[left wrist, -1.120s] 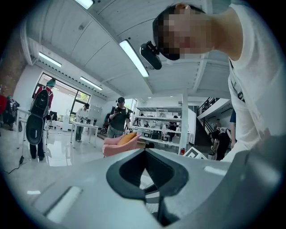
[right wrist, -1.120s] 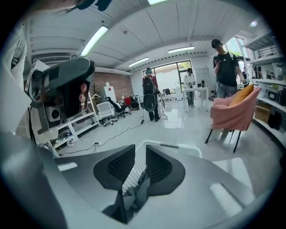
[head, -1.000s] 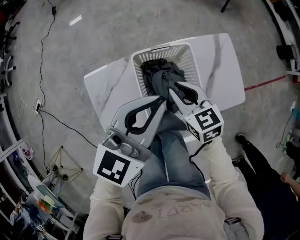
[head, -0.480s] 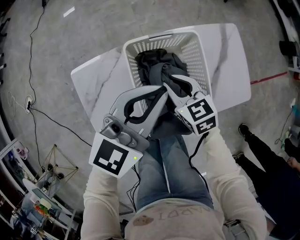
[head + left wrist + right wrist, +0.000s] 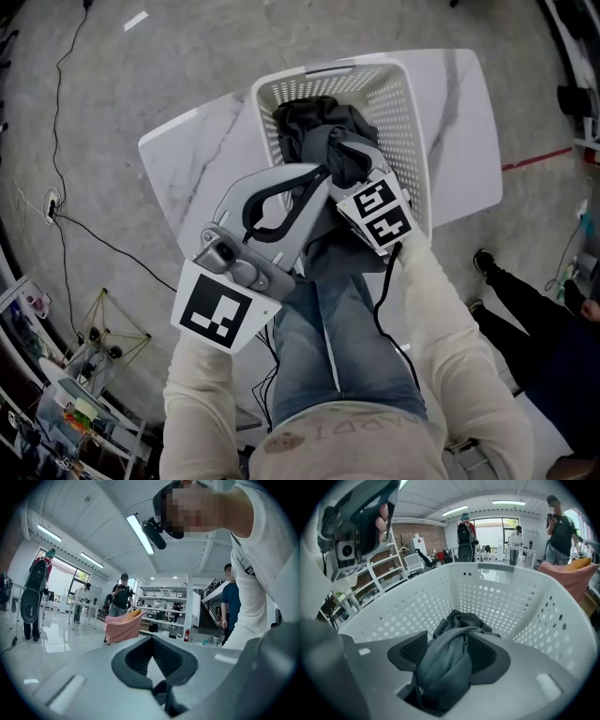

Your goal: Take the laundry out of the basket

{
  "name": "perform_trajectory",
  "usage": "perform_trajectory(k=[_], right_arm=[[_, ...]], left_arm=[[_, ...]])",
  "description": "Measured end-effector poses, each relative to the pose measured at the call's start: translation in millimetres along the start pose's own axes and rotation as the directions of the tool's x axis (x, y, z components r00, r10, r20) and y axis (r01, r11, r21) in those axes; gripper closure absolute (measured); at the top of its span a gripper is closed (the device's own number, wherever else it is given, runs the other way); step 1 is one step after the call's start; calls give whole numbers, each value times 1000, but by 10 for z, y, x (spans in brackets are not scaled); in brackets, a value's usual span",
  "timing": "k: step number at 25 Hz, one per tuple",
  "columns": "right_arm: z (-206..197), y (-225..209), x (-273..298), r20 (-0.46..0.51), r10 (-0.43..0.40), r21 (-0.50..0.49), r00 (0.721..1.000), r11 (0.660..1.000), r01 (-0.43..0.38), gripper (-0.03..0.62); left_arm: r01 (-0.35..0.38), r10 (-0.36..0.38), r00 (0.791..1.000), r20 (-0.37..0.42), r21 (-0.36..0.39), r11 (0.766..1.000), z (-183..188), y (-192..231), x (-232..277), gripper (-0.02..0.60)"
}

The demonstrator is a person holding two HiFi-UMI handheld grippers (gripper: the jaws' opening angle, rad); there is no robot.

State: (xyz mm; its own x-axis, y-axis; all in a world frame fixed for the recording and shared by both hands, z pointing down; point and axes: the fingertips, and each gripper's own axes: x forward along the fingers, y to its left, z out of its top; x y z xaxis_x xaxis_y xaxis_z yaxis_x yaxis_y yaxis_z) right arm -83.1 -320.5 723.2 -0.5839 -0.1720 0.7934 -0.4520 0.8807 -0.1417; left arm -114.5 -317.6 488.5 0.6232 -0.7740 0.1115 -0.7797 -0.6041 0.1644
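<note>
Upper centre, the white basket (image 5: 408,103) sits on a marble-veined white table (image 5: 202,159) over a grey concrete floor (image 5: 141,84) (a cable (image 5: 103,239) trails at left). The right gripper (image 5: 343,156) is clamped on the dark garment (image 5: 314,127) inside the basket; the left gripper (image 5: 323,174) is closed, empty.

Open lab-workshop hall: grey concrete floor (image 5: 187,56), ceiling strip lights (image 5: 139,532), white metal shelving racks (image 5: 377,573), standing bystanders (image 5: 122,597).

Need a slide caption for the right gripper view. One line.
Right gripper clamped on a bunched grey-green garment inside the white perforated laundry basket.
</note>
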Motion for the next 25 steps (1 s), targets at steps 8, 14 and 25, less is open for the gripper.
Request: perform_trajectory(k=[8,14,25], right_arm=[[-321,3,343,-105,-41,-86,994,996,32,249],[-317,-20,498,-103,-86,-102,991,992,76,218],[-381,-47,486,-117,-96,-50,989,995,91,160]], left_arm=[[-7,7,1000,1,7,1000,-6,25,-73,581],[-8,8,1000,5,5,1000,-19,-8,-99,581],[-8,8,1000,1,2,1000,-57,-31,-155,581]])
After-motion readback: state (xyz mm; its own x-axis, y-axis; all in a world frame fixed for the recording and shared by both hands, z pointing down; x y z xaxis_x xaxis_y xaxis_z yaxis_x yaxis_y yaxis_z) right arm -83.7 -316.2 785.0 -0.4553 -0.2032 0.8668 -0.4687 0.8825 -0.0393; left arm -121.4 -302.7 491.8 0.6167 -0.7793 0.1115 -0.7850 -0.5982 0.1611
